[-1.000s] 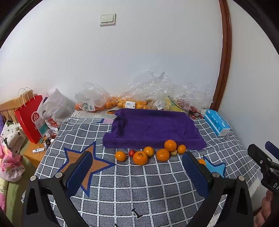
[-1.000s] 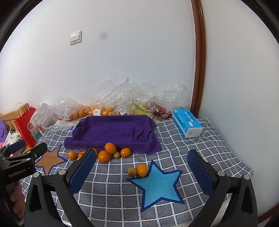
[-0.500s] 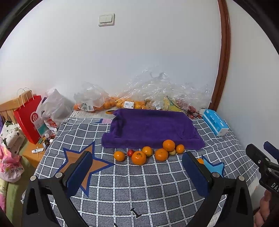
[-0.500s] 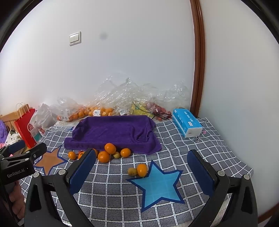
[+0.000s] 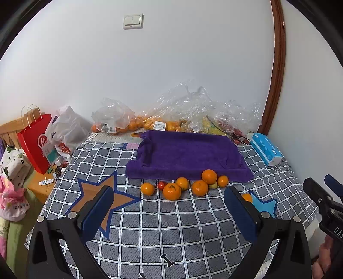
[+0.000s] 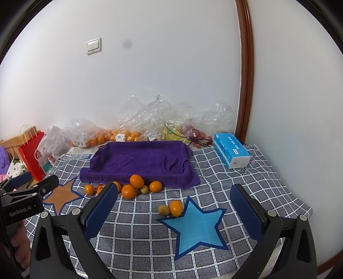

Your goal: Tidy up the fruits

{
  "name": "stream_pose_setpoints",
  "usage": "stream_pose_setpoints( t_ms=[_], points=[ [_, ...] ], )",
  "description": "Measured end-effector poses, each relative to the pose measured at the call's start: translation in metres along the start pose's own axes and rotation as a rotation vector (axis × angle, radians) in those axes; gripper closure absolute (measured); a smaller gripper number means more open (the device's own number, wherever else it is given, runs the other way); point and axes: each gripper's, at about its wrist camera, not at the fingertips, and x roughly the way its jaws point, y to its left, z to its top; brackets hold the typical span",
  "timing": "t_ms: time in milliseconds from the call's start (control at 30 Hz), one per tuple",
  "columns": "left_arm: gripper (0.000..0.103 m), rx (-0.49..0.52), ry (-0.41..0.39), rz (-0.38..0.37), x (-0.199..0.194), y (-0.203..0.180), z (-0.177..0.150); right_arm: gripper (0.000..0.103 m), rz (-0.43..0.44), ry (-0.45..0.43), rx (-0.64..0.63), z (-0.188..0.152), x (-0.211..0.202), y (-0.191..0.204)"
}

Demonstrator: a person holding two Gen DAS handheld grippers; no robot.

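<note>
Overhead, a plain white wall with a light switch fills the room behind, edged by a brown wooden door frame. Below both grippers spreads a surface under a grey checked cloth bearing a blue star and an orange star; whether it is a bed or a table is unclear. Ahead of the left gripper lies a purple towel, with clear plastic bags of fruit behind it. A row of oranges sits along the towel's near edge. Just ahead of the right gripper rests one orange touching a small yellowish fruit. Both grippers are spread wide, holding nothing. A blue tissue pack lies ahead to the right.
</note>
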Motion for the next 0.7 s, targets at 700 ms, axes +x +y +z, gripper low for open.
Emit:
stream_pose_setpoints(
  t_ms=[700],
  points=[
    [0.0,-0.033,0.016,0.004,0.003,0.0009,0.0022,0.0,0.014,-0.001,-0.07,-0.0023,-0.0016,0.0095]
  ],
)
